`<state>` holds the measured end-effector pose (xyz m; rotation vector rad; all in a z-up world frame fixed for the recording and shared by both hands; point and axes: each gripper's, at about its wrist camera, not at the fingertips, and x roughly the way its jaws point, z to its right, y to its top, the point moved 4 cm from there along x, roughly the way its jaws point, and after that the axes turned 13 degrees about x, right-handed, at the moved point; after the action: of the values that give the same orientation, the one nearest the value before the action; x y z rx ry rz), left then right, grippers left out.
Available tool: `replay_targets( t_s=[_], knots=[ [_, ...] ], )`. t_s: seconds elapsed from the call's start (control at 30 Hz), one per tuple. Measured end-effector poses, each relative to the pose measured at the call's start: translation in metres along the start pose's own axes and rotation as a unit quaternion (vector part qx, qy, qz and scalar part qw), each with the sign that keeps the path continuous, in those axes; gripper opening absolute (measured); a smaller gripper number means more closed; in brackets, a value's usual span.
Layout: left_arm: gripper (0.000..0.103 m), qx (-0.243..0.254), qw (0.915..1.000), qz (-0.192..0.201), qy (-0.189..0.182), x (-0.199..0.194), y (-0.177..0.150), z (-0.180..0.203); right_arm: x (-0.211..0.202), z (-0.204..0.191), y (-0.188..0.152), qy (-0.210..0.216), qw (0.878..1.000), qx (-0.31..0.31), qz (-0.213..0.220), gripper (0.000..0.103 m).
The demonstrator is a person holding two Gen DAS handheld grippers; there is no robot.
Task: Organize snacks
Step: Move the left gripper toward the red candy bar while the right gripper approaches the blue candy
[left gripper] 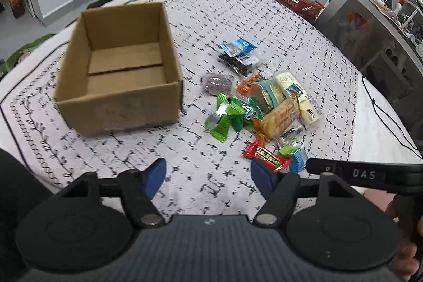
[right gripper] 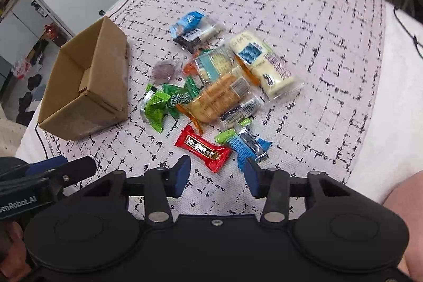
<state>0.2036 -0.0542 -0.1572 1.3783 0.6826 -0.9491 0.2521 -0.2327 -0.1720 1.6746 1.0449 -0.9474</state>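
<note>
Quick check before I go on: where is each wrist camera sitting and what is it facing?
Left wrist: on the left tool, angled down at the cardboard box and snack pile; the right tool's arm edges in at right.
Right wrist: on the right tool, angled down at the red candy; left tool at lower left.
Shared: box, snacks, patterned cloth.
</note>
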Motion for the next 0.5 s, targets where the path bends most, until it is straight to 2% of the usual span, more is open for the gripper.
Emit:
replay_targets(
  t_s=[0.1, 0.17, 0.3, 0.5],
  knots=[
    [0.062, -0.003, 1.0, -0.009, -0.003, 0.012, 0.002, 0.006, 0.007, 0.001, 0.003, 0.005, 1.0, 0.004, -0.004, 0.044],
    [0.058, -0.004, 0.9999, -0.016, -0.005, 0.021, 0.004, 0.011, 0.01, 0.005, 0.007, 0.02, 1.0, 0.021, -0.01, 0.038],
    [0.052, -0.004, 0.9995, -0.03, -0.005, 0.038, 0.007, 0.019, 0.019, 0.011, 0.015, 0.023, 0.999, 0.033, -0.018, 0.037],
    [0.051, -0.015, 0.9988, -0.044, -0.015, 0.059, 0.014, 0.033, 0.04, 0.03, 0.024, 0.03, 0.995, 0.084, -0.054, 0.038]
  ],
)
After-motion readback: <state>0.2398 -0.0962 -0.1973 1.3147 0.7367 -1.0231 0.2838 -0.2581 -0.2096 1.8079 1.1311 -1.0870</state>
